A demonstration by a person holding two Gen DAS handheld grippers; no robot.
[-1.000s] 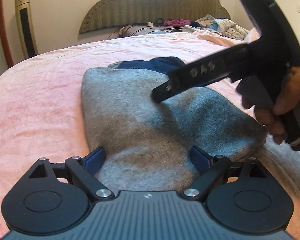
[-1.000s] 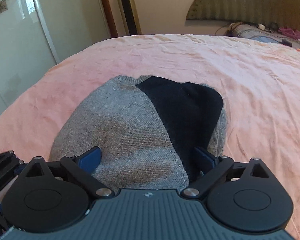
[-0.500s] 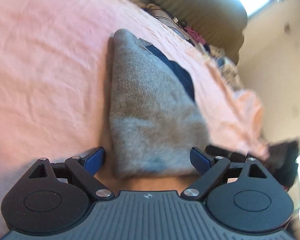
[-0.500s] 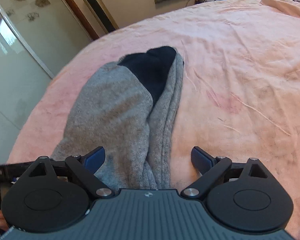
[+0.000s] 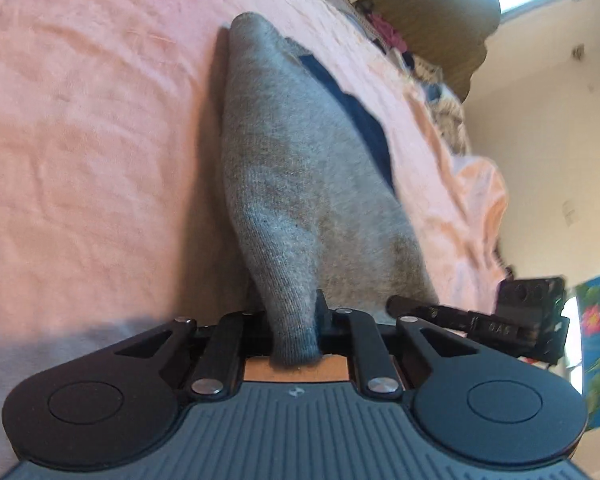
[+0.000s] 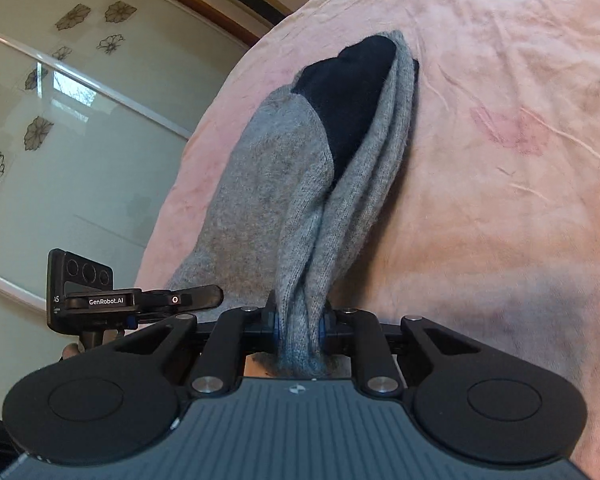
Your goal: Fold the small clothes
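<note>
A small grey knit sweater (image 5: 300,184) with a dark navy part (image 5: 364,128) lies on the pink bedsheet (image 5: 80,140). My left gripper (image 5: 296,320) is shut on the near grey edge of the sweater, which rises bunched into its jaws. My right gripper (image 6: 298,320) is shut on another bunched near edge of the same sweater (image 6: 284,184); its navy part (image 6: 352,100) shows at the far end. The right gripper shows at the right of the left wrist view (image 5: 480,322), and the left gripper at the left of the right wrist view (image 6: 140,300).
The pink sheet (image 6: 500,140) covers the bed all around. A padded headboard (image 5: 420,4) and a heap of clothes and pillows (image 5: 432,80) are at the far end. A glass wardrobe door with flower prints (image 6: 60,120) stands beside the bed.
Both grippers went from open around the sweater's near edge to shut on it. The views have tilted and the gripped edges are pulled up into bunches.
</note>
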